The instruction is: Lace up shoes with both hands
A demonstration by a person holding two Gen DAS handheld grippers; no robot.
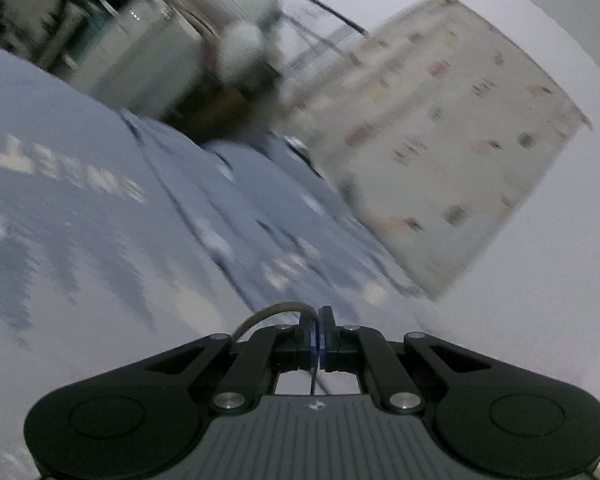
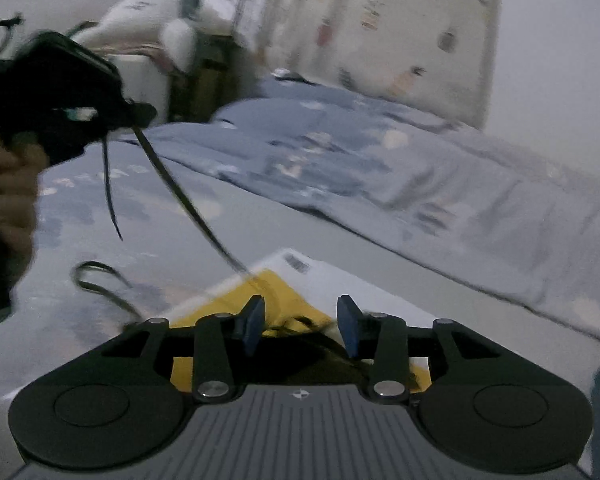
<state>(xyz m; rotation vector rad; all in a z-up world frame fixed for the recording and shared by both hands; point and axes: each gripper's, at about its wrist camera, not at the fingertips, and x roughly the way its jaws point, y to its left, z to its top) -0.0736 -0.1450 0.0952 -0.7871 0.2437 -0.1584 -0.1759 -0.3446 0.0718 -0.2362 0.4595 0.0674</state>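
Right gripper (image 2: 300, 326): blue pads stood apart over the dark shoe (image 2: 300, 354), nothing clamped; judged released to re-grip.
Shoe: rested on a yellow-and-white box (image 2: 284, 288).
Left gripper (image 1: 319, 334): pads clamped together on the thin dark shoelace (image 2: 188, 204), drawn taut from the shoe.
Bedding: blue patterned quilt (image 2: 340, 152) beyond.

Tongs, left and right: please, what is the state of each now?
Left tongs: shut on the shoelace.
Right tongs: open, pads apart, pressing on nothing.
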